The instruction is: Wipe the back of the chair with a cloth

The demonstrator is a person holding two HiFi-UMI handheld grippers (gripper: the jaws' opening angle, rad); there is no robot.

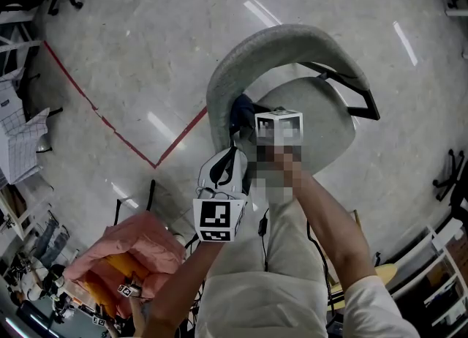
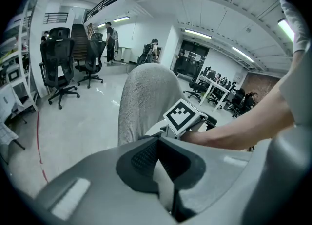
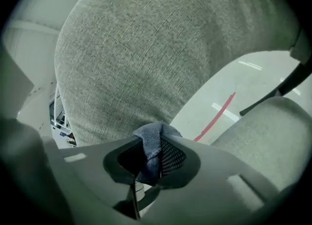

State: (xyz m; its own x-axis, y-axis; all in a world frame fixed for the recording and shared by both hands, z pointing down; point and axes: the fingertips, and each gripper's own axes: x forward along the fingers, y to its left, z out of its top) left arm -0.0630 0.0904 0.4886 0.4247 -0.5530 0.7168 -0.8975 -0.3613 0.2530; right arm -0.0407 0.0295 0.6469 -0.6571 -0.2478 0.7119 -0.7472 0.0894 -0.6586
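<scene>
"Two grippers here. What has the right gripper [image 3: 152,158] got?"

"Its jaws are clamped on a blue cloth [image 3: 150,143]. The cloth bunches out past the tips and sits against the grey chair back [image 3: 161,48], near its lower edge, on the side facing the seat [image 3: 273,136]."

"And the left gripper [image 2: 158,163]?"

"Jaws together, nothing between them. It hangs just behind the right gripper, pointed at the same back but clear of it."

"Where does the chair stand?"

"On a pale floor [image 1: 146,58], near a red line [image 1: 95,110], right in front of the person's legs."
</scene>
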